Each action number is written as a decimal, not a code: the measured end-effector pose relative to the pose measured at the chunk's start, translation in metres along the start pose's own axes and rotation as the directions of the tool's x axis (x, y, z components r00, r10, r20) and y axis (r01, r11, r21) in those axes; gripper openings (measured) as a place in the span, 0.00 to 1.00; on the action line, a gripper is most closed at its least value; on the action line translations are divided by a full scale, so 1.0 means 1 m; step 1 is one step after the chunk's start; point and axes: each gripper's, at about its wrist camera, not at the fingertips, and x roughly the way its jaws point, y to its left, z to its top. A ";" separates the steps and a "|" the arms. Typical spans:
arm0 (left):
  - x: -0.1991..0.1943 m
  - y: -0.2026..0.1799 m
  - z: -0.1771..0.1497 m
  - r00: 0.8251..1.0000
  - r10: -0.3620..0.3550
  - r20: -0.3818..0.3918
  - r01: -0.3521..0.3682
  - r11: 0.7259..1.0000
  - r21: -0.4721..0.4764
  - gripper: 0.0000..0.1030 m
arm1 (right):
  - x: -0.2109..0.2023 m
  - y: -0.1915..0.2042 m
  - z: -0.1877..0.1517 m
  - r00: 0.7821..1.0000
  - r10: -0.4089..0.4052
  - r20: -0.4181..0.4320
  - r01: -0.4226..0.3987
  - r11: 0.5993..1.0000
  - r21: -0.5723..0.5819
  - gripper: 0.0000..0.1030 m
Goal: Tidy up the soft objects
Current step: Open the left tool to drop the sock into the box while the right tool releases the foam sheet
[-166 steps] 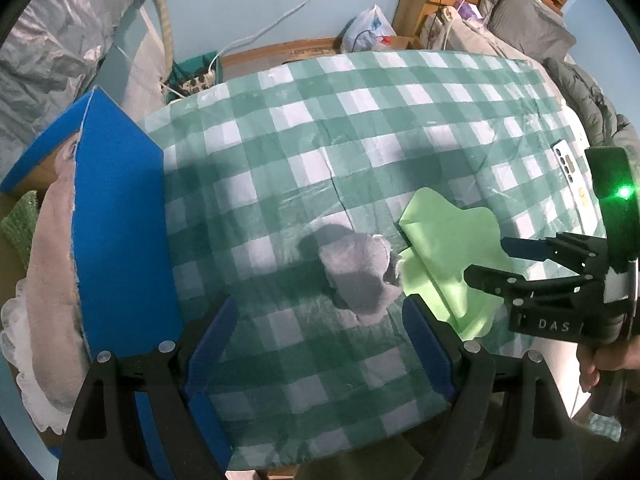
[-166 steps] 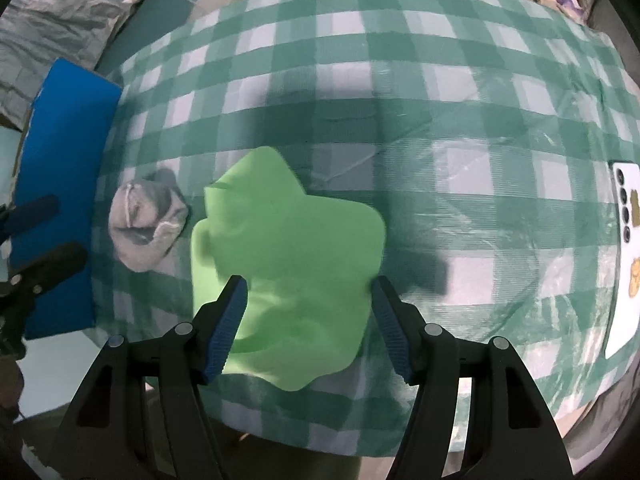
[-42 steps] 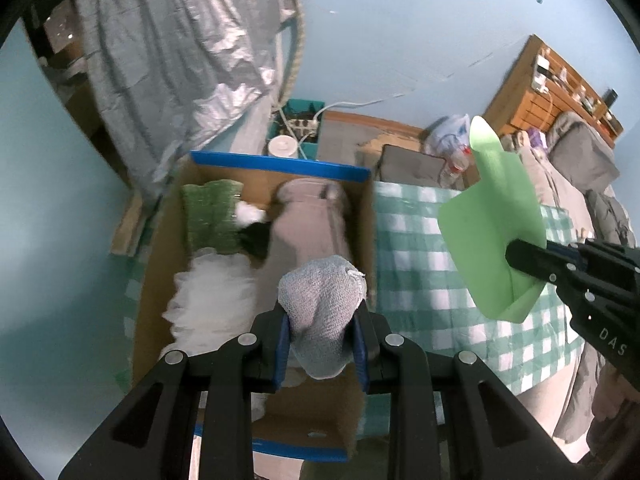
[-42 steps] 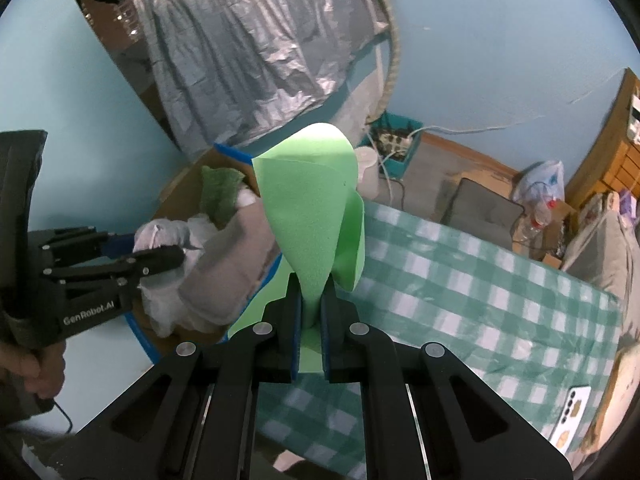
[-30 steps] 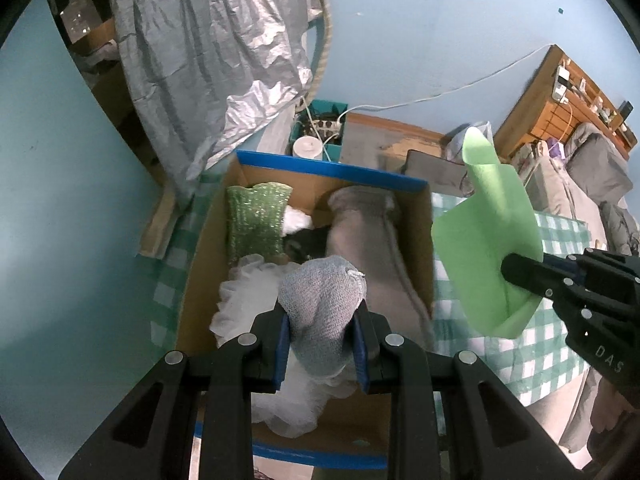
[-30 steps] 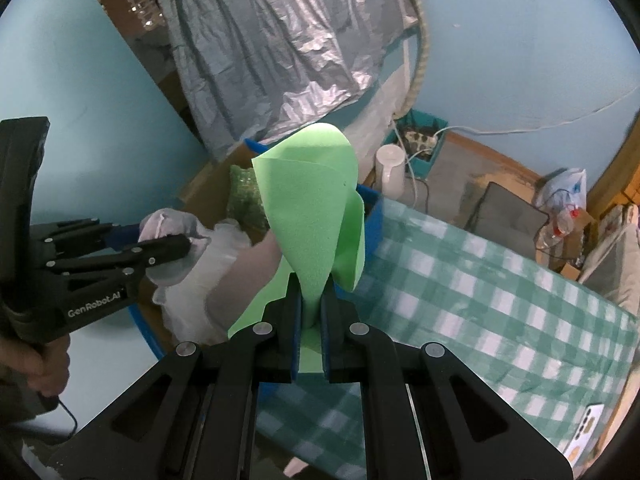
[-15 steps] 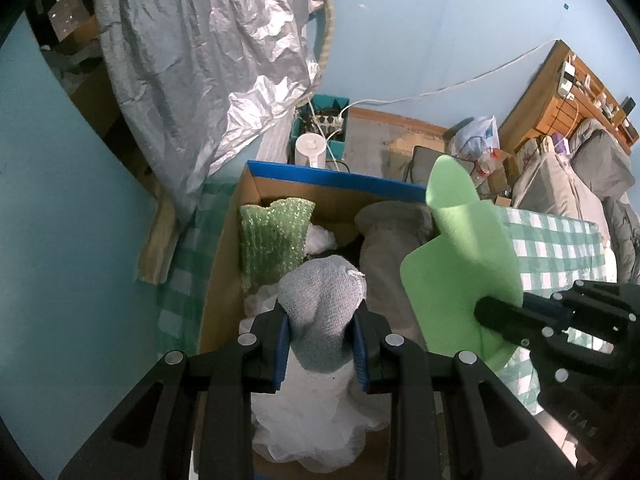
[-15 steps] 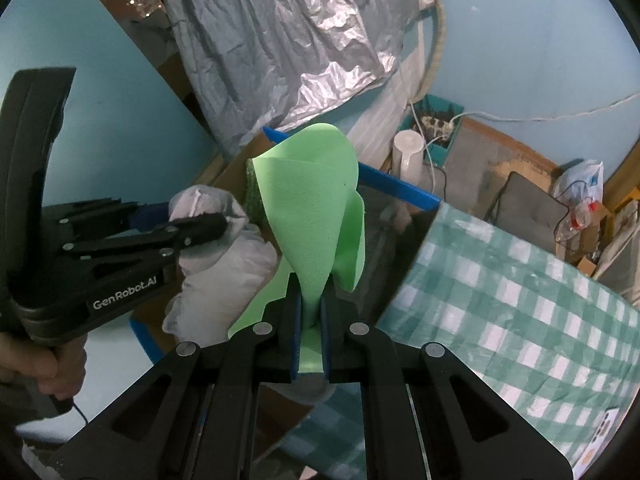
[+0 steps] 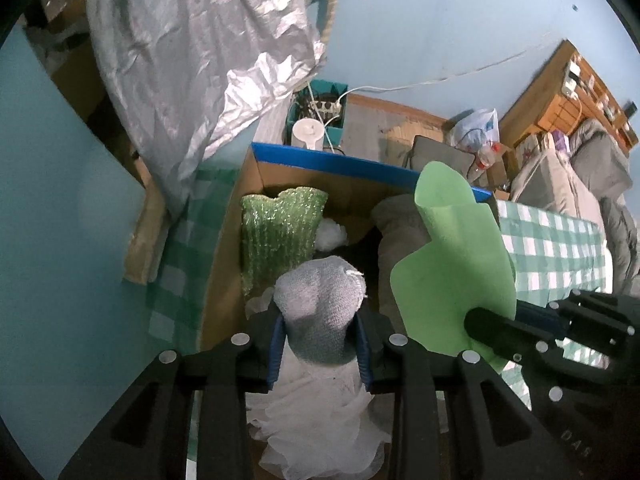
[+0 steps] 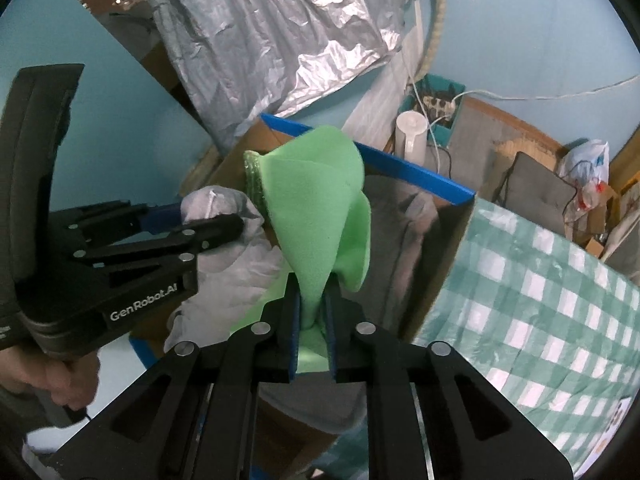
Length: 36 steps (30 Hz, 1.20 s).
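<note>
A balled grey sock (image 9: 320,304) sits between the blue pads of my left gripper (image 9: 319,332), just above the white netting in an open cardboard box (image 9: 224,264). The left jaws are opening, and the pads still touch the sock's sides. My right gripper (image 10: 312,300) pinches the bottom of a curled light-green foam sheet (image 10: 316,208), which stands upright over the box. Its jaws are opening too, with the sheet still between the pads. In the left wrist view the foam sheet (image 9: 452,280) and right gripper (image 9: 500,320) hang to the right of the sock.
The box has a blue rim (image 9: 332,160) and holds green bubble wrap (image 9: 280,232), white netting (image 9: 316,412) and a grey-beige plush cloth (image 9: 396,216). A green checked tablecloth (image 9: 552,248) lies to its right. Silver foil (image 9: 208,60) hangs behind. A person's hand (image 10: 52,372) grips the left tool.
Both grippers have moved further over the box and lower, so its contents look larger. The right gripper has come close beside the left. Both pairs of pads stand slightly wider.
</note>
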 end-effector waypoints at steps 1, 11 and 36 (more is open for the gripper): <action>0.001 0.001 0.000 1.000 -0.004 -0.003 0.004 1.000 -0.008 0.39 | 0.000 0.000 0.000 1.000 -0.002 0.001 0.002 1.000 -0.001 0.14; -0.012 0.006 -0.007 1.000 0.002 0.027 -0.002 1.000 -0.001 0.55 | -0.014 0.004 0.001 0.998 -0.029 0.056 0.029 1.000 0.006 0.39; -0.107 -0.019 -0.043 0.989 0.007 0.145 -0.006 1.000 -0.004 0.82 | -0.098 -0.003 -0.014 0.984 -0.081 0.155 0.079 0.997 0.019 0.56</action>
